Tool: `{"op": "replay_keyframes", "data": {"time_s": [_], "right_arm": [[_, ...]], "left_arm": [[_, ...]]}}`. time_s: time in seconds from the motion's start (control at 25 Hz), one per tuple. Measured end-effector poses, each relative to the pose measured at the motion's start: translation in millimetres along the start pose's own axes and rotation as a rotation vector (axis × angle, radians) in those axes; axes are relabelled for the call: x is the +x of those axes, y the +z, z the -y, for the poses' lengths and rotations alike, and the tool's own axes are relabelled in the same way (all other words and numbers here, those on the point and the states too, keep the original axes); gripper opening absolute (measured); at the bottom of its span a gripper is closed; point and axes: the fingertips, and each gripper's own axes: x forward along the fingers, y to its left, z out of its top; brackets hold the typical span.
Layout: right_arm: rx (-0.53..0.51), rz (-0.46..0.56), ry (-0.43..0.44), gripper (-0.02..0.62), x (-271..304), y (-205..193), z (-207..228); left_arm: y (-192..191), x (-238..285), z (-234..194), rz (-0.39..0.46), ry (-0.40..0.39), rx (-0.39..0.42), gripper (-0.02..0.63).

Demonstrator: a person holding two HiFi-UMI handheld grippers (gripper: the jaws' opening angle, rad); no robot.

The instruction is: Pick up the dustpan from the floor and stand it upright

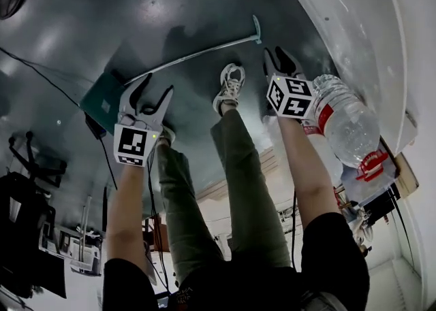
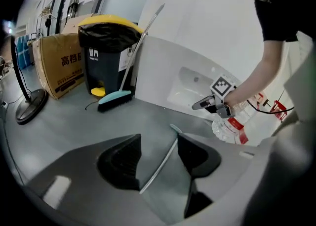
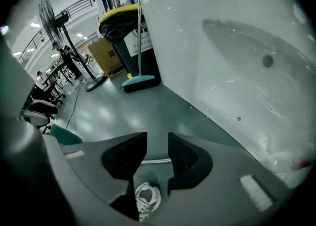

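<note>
Left hand-held gripper (image 1: 158,85) beside flat teal dustpan (image 1: 103,103)

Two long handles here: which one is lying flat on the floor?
The dustpan's handle, with the teal pan at its end; the broom stands propped beside the black bin.

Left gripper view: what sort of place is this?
Likely a workshop or test hall: a lined bin, a cardboard box and a broom stand on bare grey floor beside a white tub.
</note>
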Motion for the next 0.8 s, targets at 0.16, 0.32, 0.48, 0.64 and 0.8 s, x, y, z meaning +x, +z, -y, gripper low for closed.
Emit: {"op": "replay_keyframes", "data": {"time_s": [0.16,0.32,0.48,0.64,0.8], "right_arm": [[-0.067,-0.084,-0.02,0.126,46,-32,28],[-0.119,-0.161,-0.041,0.126,91,-65,52],[-0.173,-0.226,-0.037,0.126,130,-94,65],[-0.209,-0.268,-0.046,0.126,162,-111,80],[-0.229,-0.271,-0.04,0.126,186,-113,82]], "left_arm": [[-38,30,1,-0.037,-0.004,-0.016,0.258],[-76,63,0,-0.067,-0.009,-0.032,0.258],[-107,92,-1,-0.088,-0.005,-0.059,0.258],[-132,116,-1,-0.114,-0.001,-0.085,0.258],[-142,130,-6,-0.117,0.028,-0.141,0.258]]}}
